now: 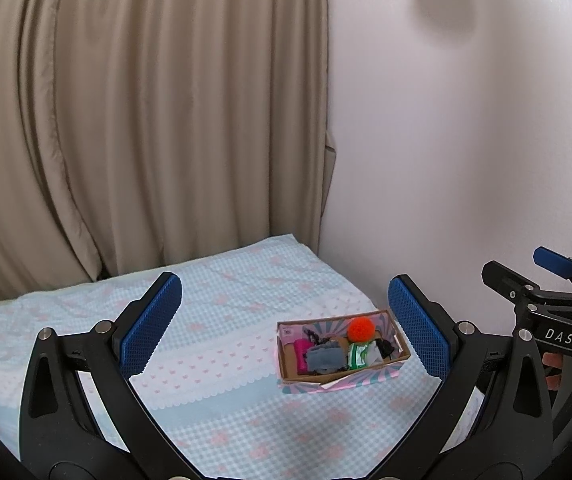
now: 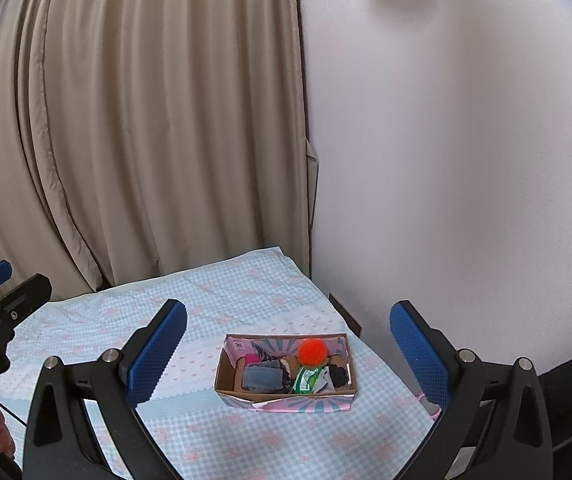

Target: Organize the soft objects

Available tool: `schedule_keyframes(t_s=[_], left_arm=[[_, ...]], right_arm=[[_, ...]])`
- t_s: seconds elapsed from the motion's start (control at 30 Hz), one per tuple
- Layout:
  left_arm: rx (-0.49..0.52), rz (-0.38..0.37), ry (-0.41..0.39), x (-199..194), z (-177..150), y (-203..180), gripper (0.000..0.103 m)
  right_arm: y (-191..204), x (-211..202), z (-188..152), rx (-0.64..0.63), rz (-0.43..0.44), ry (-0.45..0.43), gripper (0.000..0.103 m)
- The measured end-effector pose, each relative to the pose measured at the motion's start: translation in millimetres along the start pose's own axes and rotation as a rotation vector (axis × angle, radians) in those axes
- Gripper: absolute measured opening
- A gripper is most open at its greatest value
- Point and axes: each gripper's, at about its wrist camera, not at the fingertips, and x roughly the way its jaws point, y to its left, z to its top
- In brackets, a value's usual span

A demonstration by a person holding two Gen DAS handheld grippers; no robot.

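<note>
The orange pompom (image 2: pixel 312 351), grey cloth (image 2: pixel 262 376) and green packet (image 2: pixel 306 379) already sit inside the cardboard box (image 2: pixel 286 398), while both the left gripper (image 1: pixel 286 330) and right gripper (image 2: pixel 287 354) hover above it, spread wide and empty.

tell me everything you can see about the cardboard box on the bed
The cardboard box is small, shallow and open-topped, brown inside, with a pink and teal sunburst print outside. It sits flat on the checked bedspread near the wall, with neither gripper touching it. Inside lie an orange pompom, a grey fabric piece, something pink, a green-and-white packet and dark items.
</note>
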Motion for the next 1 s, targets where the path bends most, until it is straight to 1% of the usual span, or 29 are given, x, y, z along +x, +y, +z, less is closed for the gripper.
schedule_keyframes(t_s=[0.23,0.57,1.0], left_arm=[[-0.009,-0.012,0.001,-1.2,-0.4,-0.9,0.103],[0.008,-0.005,-0.006,-5.2,3.4,-7.4,0.103],[0.006,0.005,-0.013,-8.1,6.3,-6.4,0.103]], right_arm=[[-0.5,-0.1,1.2,0.002,0.001,-0.002,0.102],[-0.1,0.3,1.4,0.001,0.001,-0.003,0.102],[-0.3,3.6,6.5,0.007,0.0,-0.002,0.102]])
